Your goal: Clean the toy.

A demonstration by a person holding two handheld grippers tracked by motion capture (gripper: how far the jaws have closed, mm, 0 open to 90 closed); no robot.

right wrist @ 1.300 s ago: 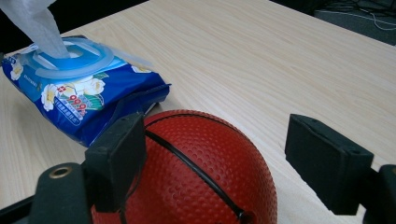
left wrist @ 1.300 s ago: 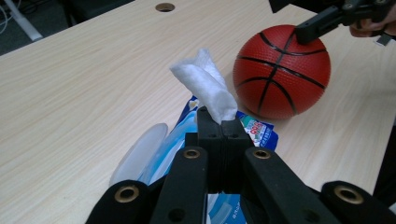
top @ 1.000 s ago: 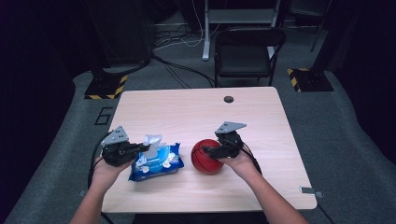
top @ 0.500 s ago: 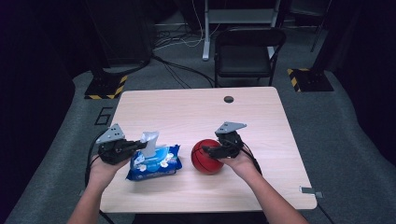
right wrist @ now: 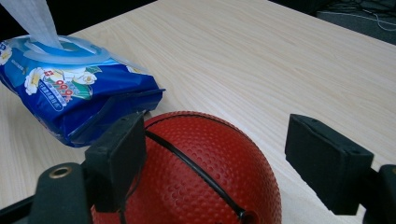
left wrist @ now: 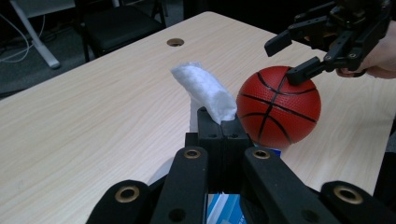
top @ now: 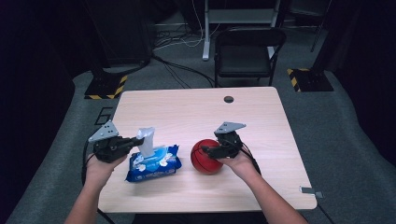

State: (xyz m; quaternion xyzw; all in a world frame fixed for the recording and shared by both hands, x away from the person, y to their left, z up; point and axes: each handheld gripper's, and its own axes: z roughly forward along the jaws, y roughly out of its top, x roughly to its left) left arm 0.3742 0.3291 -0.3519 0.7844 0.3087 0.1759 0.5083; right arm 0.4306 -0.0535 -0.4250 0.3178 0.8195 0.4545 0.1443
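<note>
Wipe (top: 145, 141) upright beside ball (top: 207, 156)

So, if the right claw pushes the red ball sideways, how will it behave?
The ball is round and sits free on the flat table, so it will probably roll away easily. Its pebbled skin looks rubbery, so likely grippy, not slippery. The right claw has one jaw resting on top, which may steady it only a little.

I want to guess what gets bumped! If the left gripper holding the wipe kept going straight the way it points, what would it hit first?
Probably the red ball. The left gripper, shut on the white wipe, points across the table toward it, with the right gripper resting on top. Depth is hard to judge, so it might just skim past.
</note>
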